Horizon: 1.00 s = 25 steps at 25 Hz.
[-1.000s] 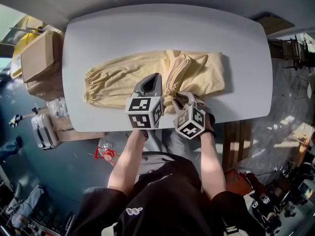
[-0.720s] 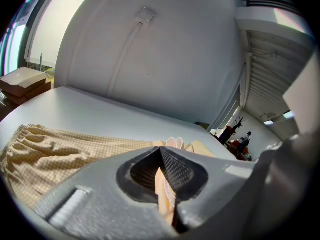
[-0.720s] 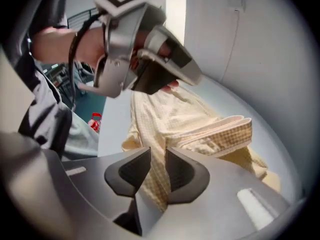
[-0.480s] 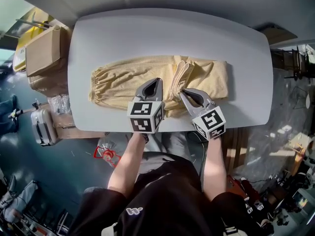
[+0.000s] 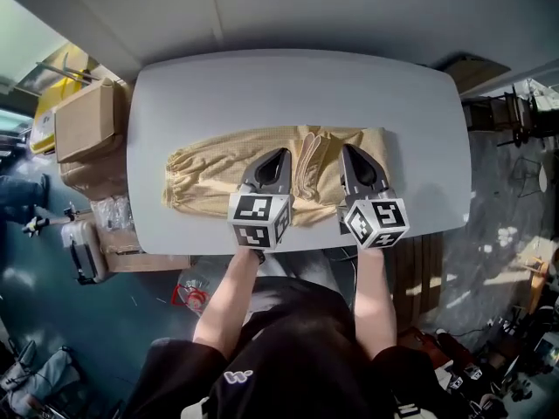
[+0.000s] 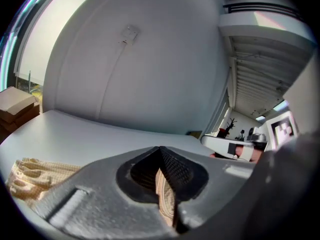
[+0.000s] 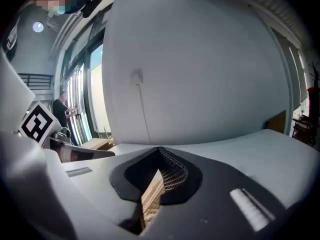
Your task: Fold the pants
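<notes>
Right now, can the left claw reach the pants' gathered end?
Probably not yet: the left claw is shut on the pants. The gathered end lies uncovered, but it must release first.

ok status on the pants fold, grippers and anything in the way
Left gripper shut on the yellow pants, fabric between its fingers. Right gripper just closed on them. Pants partly folded on the white table, nothing else on it.

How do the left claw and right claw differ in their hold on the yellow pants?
The left claw pinches the pale yellow checked pants left of their bunched middle ridge; the right claw pinches right of it. The left claw's tip leans right, the right claw's left. Both are shut on fabric.
</notes>
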### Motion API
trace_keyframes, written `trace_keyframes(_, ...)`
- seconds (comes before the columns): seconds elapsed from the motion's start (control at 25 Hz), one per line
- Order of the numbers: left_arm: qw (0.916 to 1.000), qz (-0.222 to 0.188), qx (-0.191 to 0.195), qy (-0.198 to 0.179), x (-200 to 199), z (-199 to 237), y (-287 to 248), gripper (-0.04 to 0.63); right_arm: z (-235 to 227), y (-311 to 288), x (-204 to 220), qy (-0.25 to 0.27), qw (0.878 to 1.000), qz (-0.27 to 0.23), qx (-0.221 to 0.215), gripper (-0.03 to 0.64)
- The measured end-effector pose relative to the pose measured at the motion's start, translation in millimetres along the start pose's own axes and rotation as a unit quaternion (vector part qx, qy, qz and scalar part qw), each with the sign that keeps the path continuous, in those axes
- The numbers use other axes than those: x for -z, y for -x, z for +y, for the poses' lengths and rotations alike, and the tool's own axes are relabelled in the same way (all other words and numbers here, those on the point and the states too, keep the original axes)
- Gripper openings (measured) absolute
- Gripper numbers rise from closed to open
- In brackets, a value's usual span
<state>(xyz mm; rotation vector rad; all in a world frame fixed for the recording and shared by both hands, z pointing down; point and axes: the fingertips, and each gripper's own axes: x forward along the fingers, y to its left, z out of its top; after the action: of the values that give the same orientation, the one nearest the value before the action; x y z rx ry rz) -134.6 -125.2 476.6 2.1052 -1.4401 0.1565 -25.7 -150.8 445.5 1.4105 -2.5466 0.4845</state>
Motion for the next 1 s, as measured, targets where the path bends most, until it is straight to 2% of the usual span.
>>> trace_keyframes(0.12, 0.9998, 0.011, 0.012, -0.007, -1.3, -13.6, -5.8, 0.003, -12.6, 12.3, -6.4, -0.007, 1.0, -0.005, 0.008, 0.003)
trace_keyframes(0.28, 0.9991, 0.034, 0.024, -0.012, 11.8, -27.8, -18.4, 0.003, -40.9, 28.6, -0.5, -0.011, 0.999, -0.006, 0.05, 0.009)
trace_keyframes(0.48, 0.9962, 0.064, 0.051, -0.03, 34.4, -62.3, -44.1, 0.003, -92.8, 61.0, 18.8, -0.042, 0.993, -0.003, 0.107, 0.09)
trace_keyframes(0.64, 0.9929, 0.092, 0.064, -0.042, 52.3, -88.0, -65.6, 0.003, -135.0, 86.8, 35.4, -0.073, 0.987, 0.006, 0.145, 0.118)
trace_keyframes(0.76, 0.991, 0.104, 0.07, -0.046, 63.3, -103.0, -79.2, 0.003, -163.8, 100.4, 52.3, -0.098, 0.98, 0.02, 0.173, 0.204)
trace_keyframes(0.88, 0.9896, 0.113, 0.074, -0.05, 70.6, -116.5, -91.7, 0.003, -184.2, 104.9, 73.8, -0.13, 0.974, 0.042, 0.181, 0.256)
trace_keyframes(1.0, 0.9882, 0.123, 0.074, -0.054, 78.5, -126.9, -102.8, 0.003, -194.7, 103.3, 99.2, -0.136, 0.972, 0.078, 0.175, 0.285)
